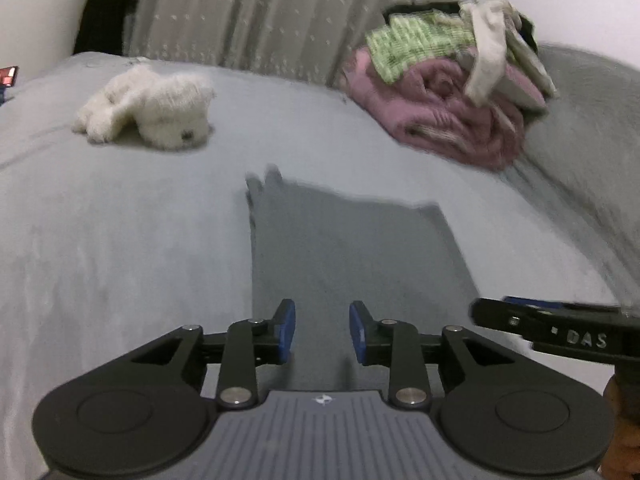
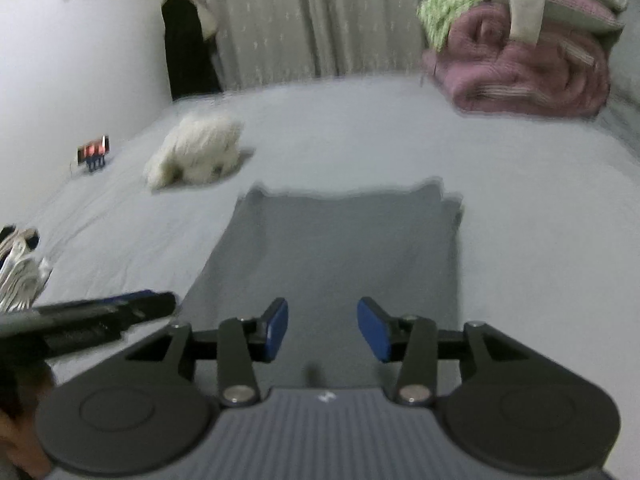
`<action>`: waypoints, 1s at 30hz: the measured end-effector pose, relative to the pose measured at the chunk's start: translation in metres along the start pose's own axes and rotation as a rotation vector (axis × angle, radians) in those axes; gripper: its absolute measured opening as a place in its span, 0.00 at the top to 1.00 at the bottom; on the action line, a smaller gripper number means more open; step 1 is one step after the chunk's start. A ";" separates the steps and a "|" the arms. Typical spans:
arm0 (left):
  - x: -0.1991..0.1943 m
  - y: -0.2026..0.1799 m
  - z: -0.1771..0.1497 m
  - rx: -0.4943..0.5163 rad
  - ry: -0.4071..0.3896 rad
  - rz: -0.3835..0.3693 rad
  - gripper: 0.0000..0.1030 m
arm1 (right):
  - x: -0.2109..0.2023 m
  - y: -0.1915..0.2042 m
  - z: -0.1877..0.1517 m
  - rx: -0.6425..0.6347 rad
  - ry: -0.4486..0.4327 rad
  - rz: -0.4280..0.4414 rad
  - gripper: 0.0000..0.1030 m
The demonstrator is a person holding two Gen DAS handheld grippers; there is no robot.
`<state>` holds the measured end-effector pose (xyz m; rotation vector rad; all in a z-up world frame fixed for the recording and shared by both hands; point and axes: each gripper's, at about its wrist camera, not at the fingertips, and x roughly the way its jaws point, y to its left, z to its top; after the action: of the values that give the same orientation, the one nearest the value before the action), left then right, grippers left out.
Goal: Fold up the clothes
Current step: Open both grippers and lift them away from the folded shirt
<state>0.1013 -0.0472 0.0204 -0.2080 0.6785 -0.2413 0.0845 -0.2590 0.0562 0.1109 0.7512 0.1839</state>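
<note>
Each handheld gripper has a grey ribbed body bearing a small white logo, flanked by two round black discs. The left gripper and the right gripper share the same build: black linkage bars pinned with silver screws lead to two short black fingers capped with blue pads. Seen side-on from the left wrist camera, the right gripper's black arm carries the pale letters "DAS" and a small silver screw, with a blue strip along its top edge.
</note>
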 end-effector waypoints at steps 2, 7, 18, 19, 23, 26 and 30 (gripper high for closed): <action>0.009 0.000 -0.012 0.017 0.033 0.028 0.73 | 0.009 0.008 -0.013 -0.022 0.051 -0.043 0.60; 0.015 0.001 -0.026 0.051 0.051 0.070 0.71 | 0.028 0.000 -0.050 -0.032 0.083 -0.107 0.61; 0.001 0.004 -0.031 0.015 0.111 0.123 0.70 | 0.014 -0.022 -0.048 -0.015 0.144 -0.087 0.60; -0.001 0.007 -0.032 0.002 0.122 0.122 0.70 | 0.013 -0.025 -0.048 -0.011 0.150 -0.082 0.60; -0.012 0.006 -0.039 0.032 0.154 0.149 0.71 | 0.009 -0.035 -0.047 0.018 0.167 -0.057 0.60; -0.014 0.003 -0.043 0.064 0.167 0.164 0.70 | 0.007 -0.042 -0.048 0.051 0.172 -0.040 0.60; -0.012 0.007 -0.044 0.031 0.160 0.143 0.70 | 0.007 -0.046 -0.048 0.060 0.175 -0.038 0.60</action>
<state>0.0651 -0.0423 -0.0075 -0.1107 0.8448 -0.1316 0.0620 -0.3009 0.0089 0.1387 0.9331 0.1361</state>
